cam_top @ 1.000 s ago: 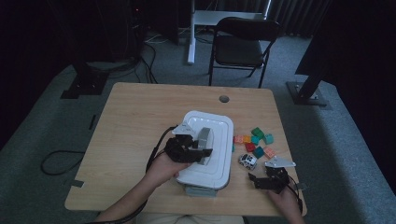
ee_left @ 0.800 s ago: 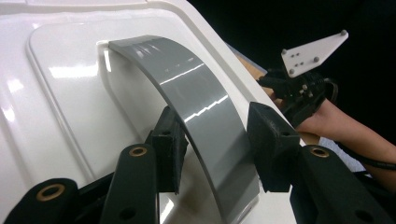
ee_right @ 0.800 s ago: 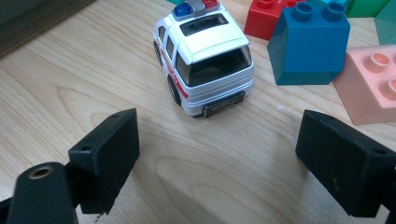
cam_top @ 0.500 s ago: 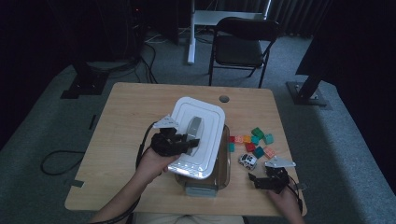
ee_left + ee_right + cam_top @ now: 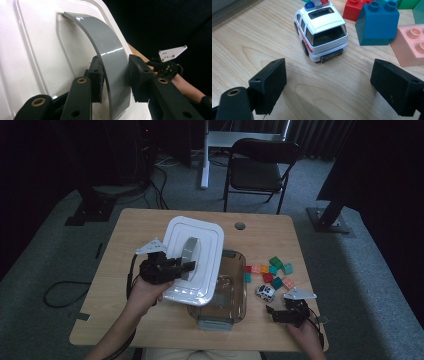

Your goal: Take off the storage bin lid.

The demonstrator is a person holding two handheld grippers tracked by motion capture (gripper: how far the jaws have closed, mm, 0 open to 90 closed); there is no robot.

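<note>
the left gripper (image 5: 186,266) has its jaws clamped on the grey handle (image 5: 110,60) of the white lid (image 5: 192,257), one black pad on each flat side of that arched strip, and you can see from the left gripper view that the strip sits deep between them rather than at the tips. that looks like the sensible place to take it, since the handle is the one raised part on an otherwise smooth, broad lid. the lid is up off the clear plastic bin (image 5: 227,292) and hangs over the table (image 5: 140,227) to the bin's left, tilted, with its near right corner overlapping the bin's rim in the high view, so the bin's inside is now mostly open from above. my guess is the lid is being carried aside to leave room for filling. it is a rounded rectangle with stepped ridges near the edge, glossy white, and the handle is a plain grey arch fixed at both ends. the right gripper (image 5: 284,314) rests low on the table at the near right corner with its jaws spread wide and nothing between them, pointed at the toy police car (image 5: 320,30), which stands just ahead on its wheels, apart from the pads. beside the car lie coloured blocks (image 5: 272,270) in a loose cluster, near the bin's right side, handy for dropping in.
</note>
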